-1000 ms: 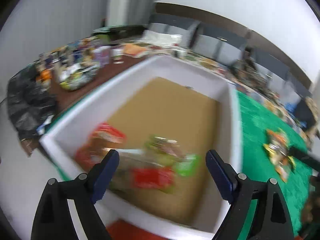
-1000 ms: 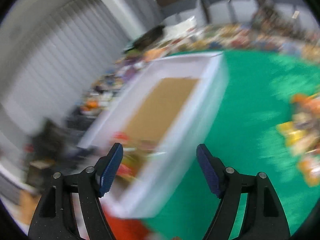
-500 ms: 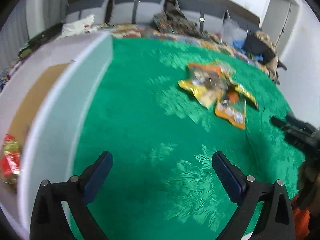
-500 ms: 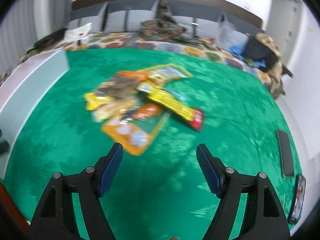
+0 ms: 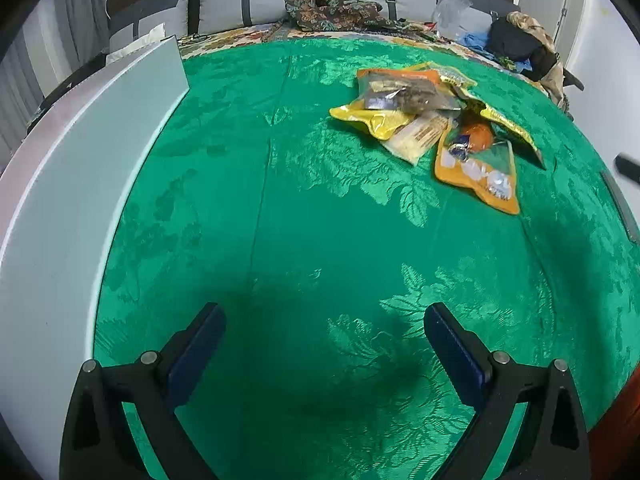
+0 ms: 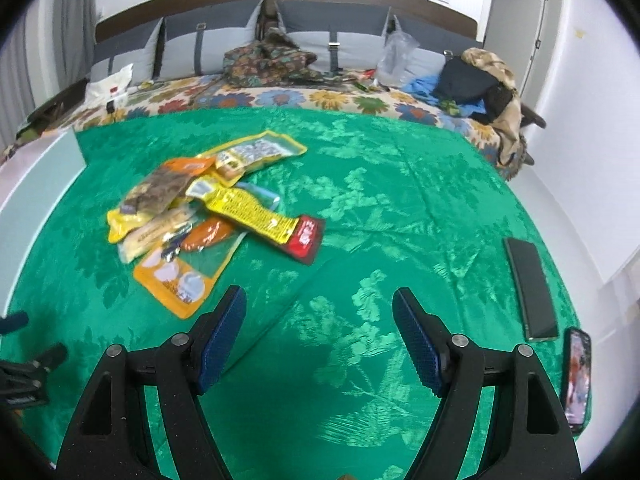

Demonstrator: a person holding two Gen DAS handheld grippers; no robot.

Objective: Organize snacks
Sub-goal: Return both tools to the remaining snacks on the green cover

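Right wrist view: snack packets lie heaped on the green cloth, beyond both empty, wide-spread grippers. Light, slick, floppy pouches probably; pinch a flat sealed edge.

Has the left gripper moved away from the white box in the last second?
Yes. The left gripper swung right, off the white box, which now sits at the view's left edge, toward the snack pile on the green cloth.
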